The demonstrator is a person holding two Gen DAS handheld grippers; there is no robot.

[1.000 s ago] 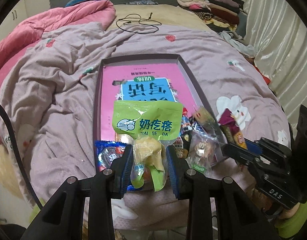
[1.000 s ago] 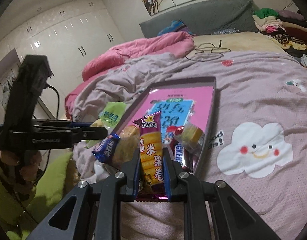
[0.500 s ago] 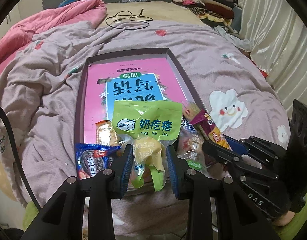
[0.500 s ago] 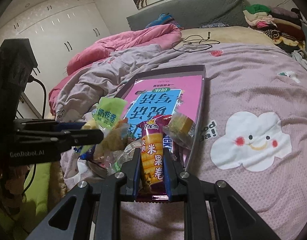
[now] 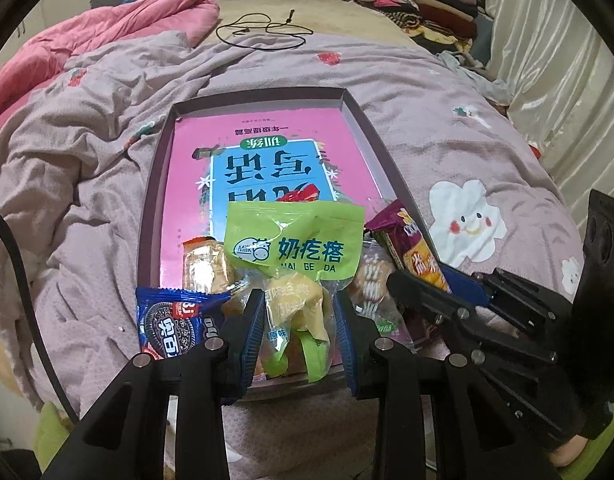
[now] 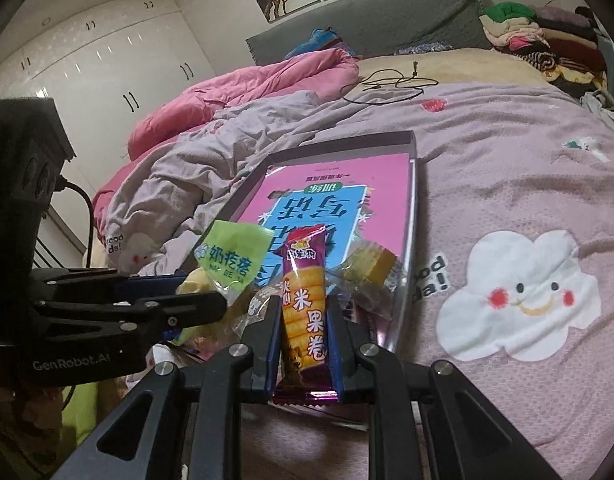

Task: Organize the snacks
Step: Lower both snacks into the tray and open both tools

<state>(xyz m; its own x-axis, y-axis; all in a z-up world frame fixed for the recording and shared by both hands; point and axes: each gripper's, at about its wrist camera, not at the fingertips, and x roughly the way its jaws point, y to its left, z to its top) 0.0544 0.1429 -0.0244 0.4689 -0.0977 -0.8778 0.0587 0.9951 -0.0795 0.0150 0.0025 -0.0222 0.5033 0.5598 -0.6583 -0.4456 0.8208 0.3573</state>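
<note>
Both claws loaded over my tray's (image 5: 153, 200) near end, left claw (image 5: 299, 334) clamping the green bag (image 5: 295, 248), right claw (image 6: 303, 344) clamping the rice roll (image 6: 305, 300); several snacks already inside, Oreo pack (image 5: 171, 326) overhanging the rim, both held packs unplaced.

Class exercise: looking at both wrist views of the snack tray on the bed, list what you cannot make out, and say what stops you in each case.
1. Left wrist view: the lower part of the book in the tray is covered by snacks.
2. Left wrist view: the green bag in the left gripper hides the snacks behind it.
3. Right wrist view: the purple rice roll in the right gripper hides the tray's near edge.
4. Both views: small print on the wrappers is too blurred to read.
</note>
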